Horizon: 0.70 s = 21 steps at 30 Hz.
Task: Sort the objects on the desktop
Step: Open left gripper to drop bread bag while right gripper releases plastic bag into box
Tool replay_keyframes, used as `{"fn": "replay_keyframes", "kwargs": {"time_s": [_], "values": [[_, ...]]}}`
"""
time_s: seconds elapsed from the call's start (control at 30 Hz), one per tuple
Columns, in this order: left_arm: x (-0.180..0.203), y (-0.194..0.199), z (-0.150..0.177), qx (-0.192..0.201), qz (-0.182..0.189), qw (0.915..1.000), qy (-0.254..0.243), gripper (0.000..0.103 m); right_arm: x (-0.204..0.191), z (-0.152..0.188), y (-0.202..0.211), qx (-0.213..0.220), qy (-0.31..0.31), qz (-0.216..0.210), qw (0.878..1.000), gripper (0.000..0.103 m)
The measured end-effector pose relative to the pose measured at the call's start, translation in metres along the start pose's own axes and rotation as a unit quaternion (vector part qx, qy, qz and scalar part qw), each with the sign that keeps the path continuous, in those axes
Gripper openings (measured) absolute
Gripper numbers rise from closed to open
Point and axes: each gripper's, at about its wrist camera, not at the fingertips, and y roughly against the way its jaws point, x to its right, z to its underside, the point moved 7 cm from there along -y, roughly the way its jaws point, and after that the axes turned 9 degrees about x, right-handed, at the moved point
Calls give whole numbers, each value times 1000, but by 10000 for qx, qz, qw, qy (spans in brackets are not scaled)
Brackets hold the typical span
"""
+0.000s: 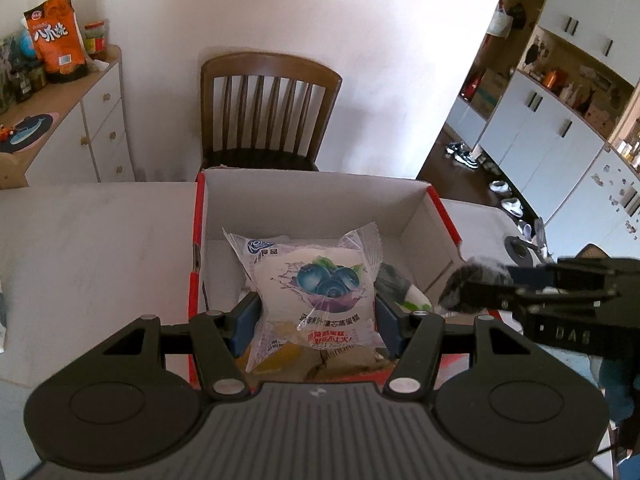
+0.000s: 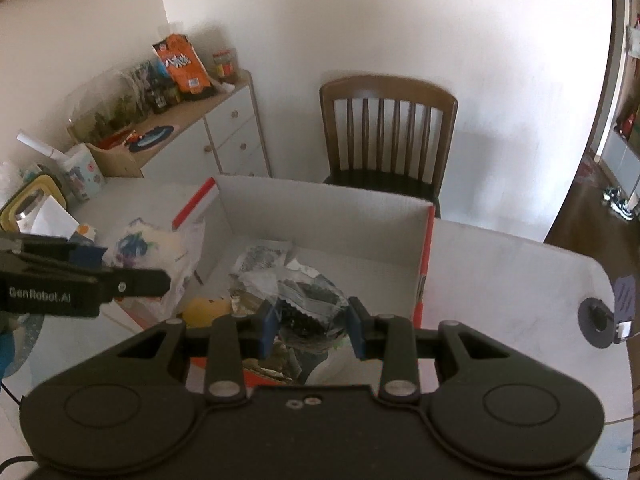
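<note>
Left wrist view: the left gripper (image 1: 316,322) is clamped on a clear cake packet (image 1: 316,284) printed with blueberries, its blue pads pressing both sides of the packet. The packet hangs over the near half of an open cardboard box (image 1: 312,196) with red outer sides and a white inside; more wrappers lie on the box floor beneath it. At 3 o'clock the right gripper (image 1: 460,292) reaches in over the box's right wall, holding a dark packet. The white table (image 1: 92,240) lies bare at 9 o'clock, and a wooden chair (image 1: 270,112) stands past the box's far wall at 12 o'clock. Right wrist view: the right gripper (image 2: 312,326) is clamped on a crinkled dark snack packet (image 2: 308,300) above the box (image 2: 320,208), where a yellow item (image 2: 206,310) and loose wrappers lie. At 9 o'clock the left gripper (image 2: 160,280) holds the cake packet (image 2: 152,248) at the box's left wall. Bare tabletop (image 2: 500,280) spreads toward 3 o'clock, up to the table's rounded edge.
</note>
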Motion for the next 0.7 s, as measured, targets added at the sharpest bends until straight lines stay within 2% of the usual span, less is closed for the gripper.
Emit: {"fn": "replay_keyframes", "kwargs": {"time_s": [0.4,0.7], "values": [[-4,-40,-11,-208,-90,9997,-67,60,3,15,-28,-356,3,-36,9994,36],[-8,-73,-14,-371,-298,9981,-387,60,5,26,-43,-575,7,-77,9983,36]]}}
